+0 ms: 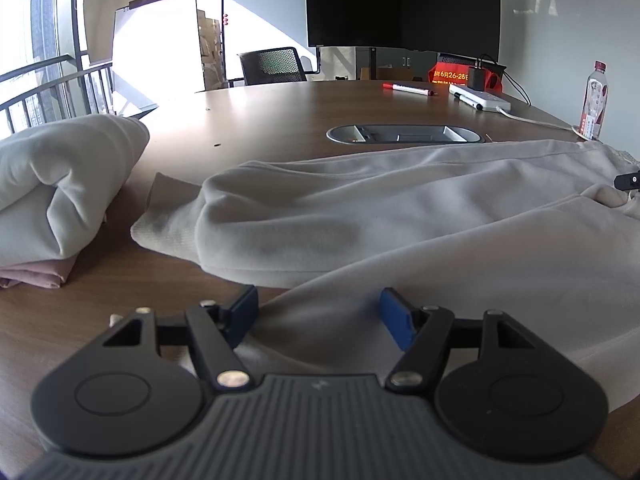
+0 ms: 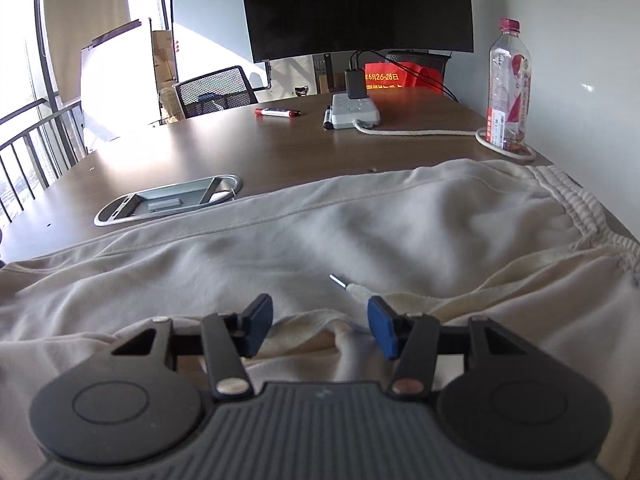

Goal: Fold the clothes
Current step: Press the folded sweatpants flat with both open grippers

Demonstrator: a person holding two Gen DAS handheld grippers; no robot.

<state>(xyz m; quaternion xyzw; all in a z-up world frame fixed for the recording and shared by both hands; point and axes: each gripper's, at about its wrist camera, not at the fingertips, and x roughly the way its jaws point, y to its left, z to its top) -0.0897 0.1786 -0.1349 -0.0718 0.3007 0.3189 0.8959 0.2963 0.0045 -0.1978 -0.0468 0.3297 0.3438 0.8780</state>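
- Cream sweatpants (image 1: 420, 216) lie spread across the brown wooden table (image 1: 272, 112), with the ribbed elastic waistband (image 2: 584, 208) toward the right side and a cuffed leg end (image 1: 164, 224) toward the left.
- Left gripper (image 1: 318, 312) sits low at the near edge of the pants; its blue pads stand apart with a fold of cream cloth between them, and they do not press on it.
- Right gripper (image 2: 320, 322) hovers over the waist area, jaws likewise apart; a rumpled edge of fabric lies between the pads, not pinched. A drawstring tip (image 2: 344, 282) with a metal end lies just beyond them.
- Folded clothes (image 1: 60, 188) are stacked at the left of the table: a white garment on top of a pink one.
- Red bag (image 2: 404, 76) behind the table carries yellow printing; the part that can be read says "6月26-28日". The smaller line under it is too blurred to read.
- Clear water bottle (image 2: 508, 88) with a magenta cap stands at the right; its red-and-white label is illegible.
- White power strip (image 2: 354, 110) with a black charger plugged in, and a red-capped marker (image 2: 278, 112), lie farther back.
- Dark monitor (image 2: 356, 4) fills the wall behind; no writing shows on it.
- Oval metal cable hatch (image 2: 168, 204) is set into the tabletop.
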